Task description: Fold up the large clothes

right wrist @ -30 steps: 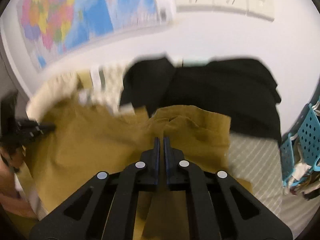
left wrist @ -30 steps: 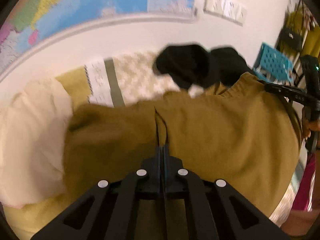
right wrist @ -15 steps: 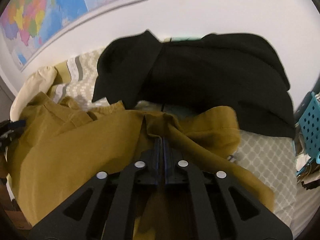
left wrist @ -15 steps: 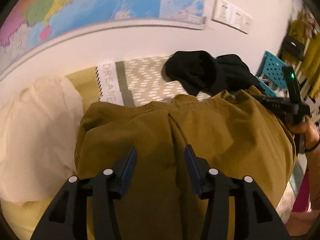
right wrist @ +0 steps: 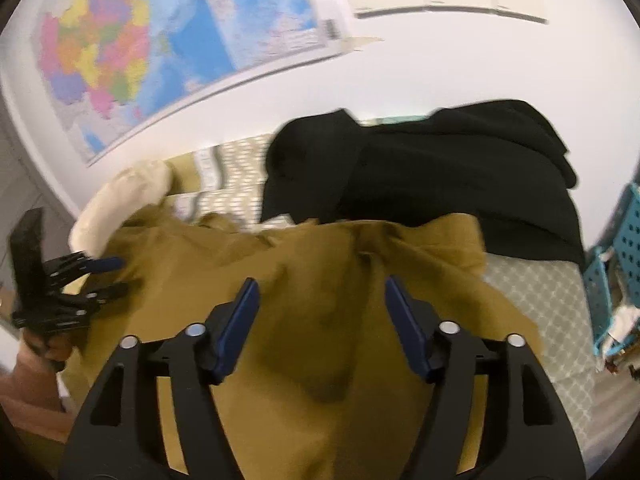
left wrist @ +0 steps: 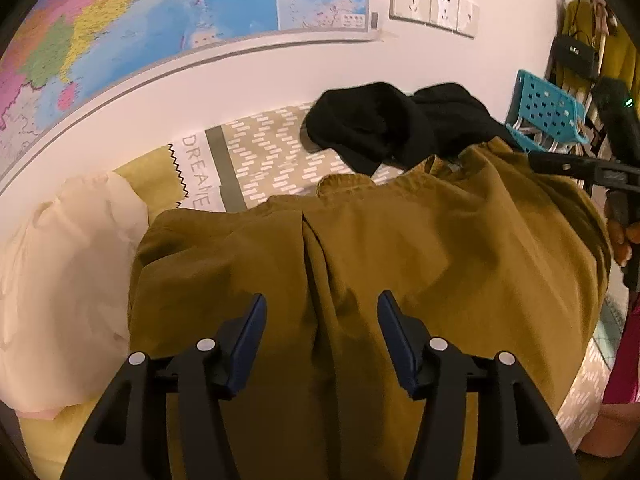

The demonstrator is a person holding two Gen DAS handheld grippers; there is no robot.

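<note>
Jaws of both grippers opening, mustard garment [left wrist: 420,248] released.

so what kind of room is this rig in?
Likely a bedroom: patterned bed cover strewn with clothes, wall map above it, garments and a black bag hanging at the side.

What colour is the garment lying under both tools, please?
Mustard brown garment; clearest in the left wrist view.

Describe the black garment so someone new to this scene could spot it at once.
Start at the wall map; below it lies the patterned bedding. The black garment is heaped at the wall end, beyond the mustard garment. It is the only black cloth there.
</note>
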